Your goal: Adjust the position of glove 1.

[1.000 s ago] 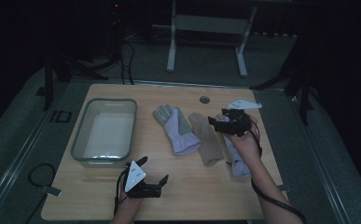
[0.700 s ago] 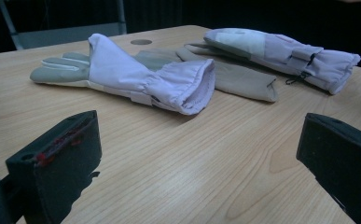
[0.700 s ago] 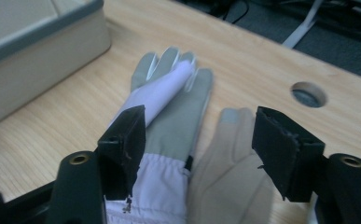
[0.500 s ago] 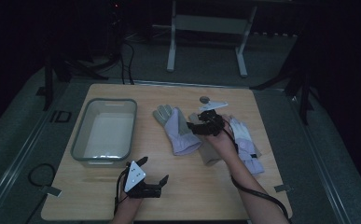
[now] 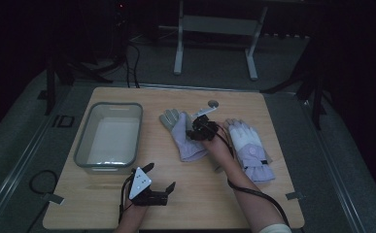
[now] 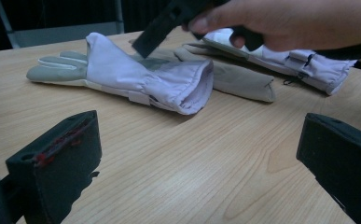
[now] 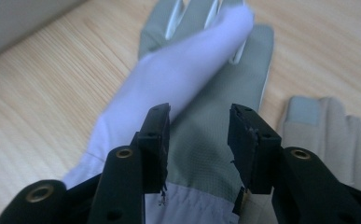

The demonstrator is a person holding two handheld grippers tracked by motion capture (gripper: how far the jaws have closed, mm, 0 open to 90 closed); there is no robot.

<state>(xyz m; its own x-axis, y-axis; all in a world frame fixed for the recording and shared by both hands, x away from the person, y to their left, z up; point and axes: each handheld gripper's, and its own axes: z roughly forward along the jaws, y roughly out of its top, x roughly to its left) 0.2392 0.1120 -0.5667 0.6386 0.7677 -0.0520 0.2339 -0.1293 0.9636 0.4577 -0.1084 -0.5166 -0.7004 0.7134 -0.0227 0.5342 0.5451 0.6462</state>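
The right hand-held gripper [image 5: 198, 132] is down over the lilac glove [image 5: 185, 137] near the middle of the counter [image 5: 214, 199]. Its jaws have just been closing and now stand narrow, with the glove's grey palm [image 7: 201, 140] showing in the gap between them; the pads are right at the fabric, but whether they press on it I cannot tell. A fold of lilac cloth [image 7: 178, 79] lies across that glove, left of the jaws, and its grey fingers point to the far side.

Just right of it lies a beige glove [image 7: 329, 126], mostly under the right hand [image 5: 219, 148], and farther right a white-and-lilac glove [image 5: 248, 145].

The left hand-held gripper [image 5: 149, 187] rests at the near edge of the counter, well apart from the gloves, its jaws wide with bare wood between them. A grey tub [image 5: 86, 145] stands at the left of the counter.
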